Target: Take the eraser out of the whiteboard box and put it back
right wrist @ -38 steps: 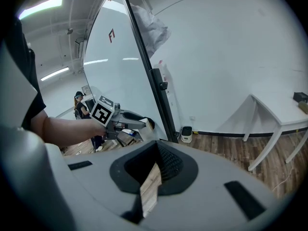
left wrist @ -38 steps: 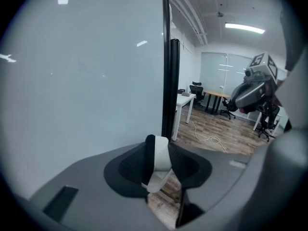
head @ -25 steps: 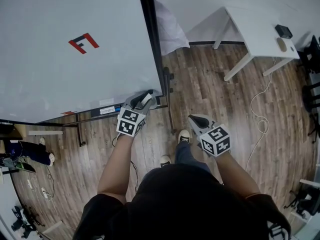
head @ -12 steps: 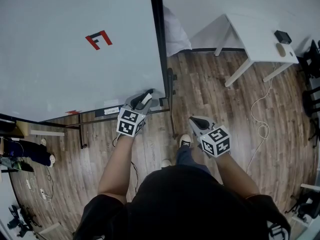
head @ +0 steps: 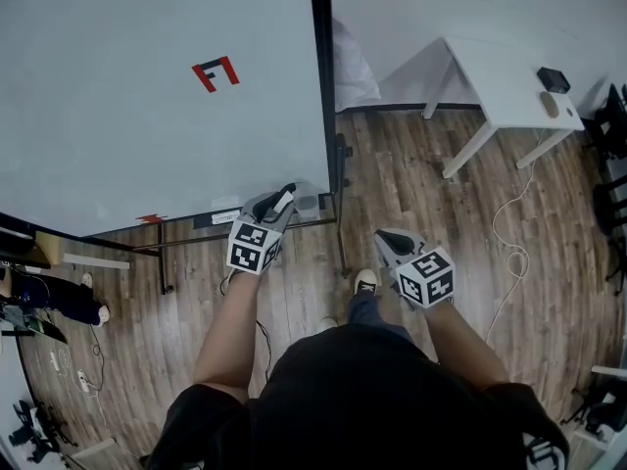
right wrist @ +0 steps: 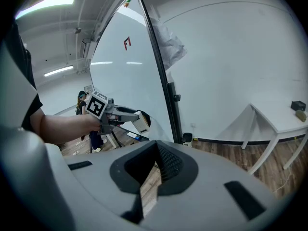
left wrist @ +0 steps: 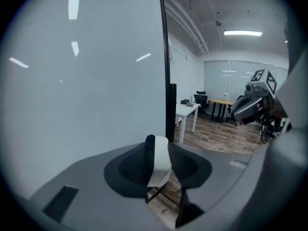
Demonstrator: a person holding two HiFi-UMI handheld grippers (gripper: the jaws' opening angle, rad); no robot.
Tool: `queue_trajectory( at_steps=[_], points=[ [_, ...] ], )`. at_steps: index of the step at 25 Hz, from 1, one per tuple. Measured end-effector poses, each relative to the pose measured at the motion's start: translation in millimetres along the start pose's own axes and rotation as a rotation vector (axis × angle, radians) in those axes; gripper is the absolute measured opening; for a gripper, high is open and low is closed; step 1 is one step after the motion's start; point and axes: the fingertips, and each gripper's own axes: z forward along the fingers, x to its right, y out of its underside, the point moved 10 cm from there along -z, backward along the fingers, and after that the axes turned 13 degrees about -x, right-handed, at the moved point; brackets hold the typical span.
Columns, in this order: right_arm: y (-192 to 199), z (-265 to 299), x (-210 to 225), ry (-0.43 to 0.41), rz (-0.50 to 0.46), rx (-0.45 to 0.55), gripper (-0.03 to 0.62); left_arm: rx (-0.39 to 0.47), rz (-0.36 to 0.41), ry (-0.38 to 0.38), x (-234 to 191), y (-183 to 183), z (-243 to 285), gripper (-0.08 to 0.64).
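My left gripper (head: pixel 277 205) is shut on the eraser (head: pixel 285 199), a white block with a black felt side that stands upright between the jaws (left wrist: pixel 158 159). It hangs just in front of the whiteboard's (head: pixel 147 96) lower right corner, above the marker ledge (head: pixel 223 217) and a small grey box (head: pixel 311 204) on it. From the right gripper view the eraser (right wrist: pixel 141 121) sticks out of the left gripper's tip. My right gripper (head: pixel 391 241) is lower and to the right over the wooden floor, shut and empty (right wrist: pixel 155 148).
The whiteboard's black frame post (head: pixel 324 76) and foot run down beside my left gripper. A white table (head: pixel 509 81) with small items stands at the far right, a cable (head: pixel 509 233) lies on the floor, and the person's shoe (head: pixel 363 283) shows below.
My left gripper has lifted slightly with the eraser still in it. The right gripper has barely moved.
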Motion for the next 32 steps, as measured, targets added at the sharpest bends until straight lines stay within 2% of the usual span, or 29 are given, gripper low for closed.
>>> queue_trajectory(
  at_steps=[19,32],
  points=[
    [5,0,-36,0.008,-0.026,0.002,-0.006,-0.019,-0.044,-0.052,-9,54,-57,0.149],
    [21,-4,-46,0.017,-0.015,-0.012,-0.006,-0.034,-0.054,-0.067,-4,79,-76,0.149]
  ],
)
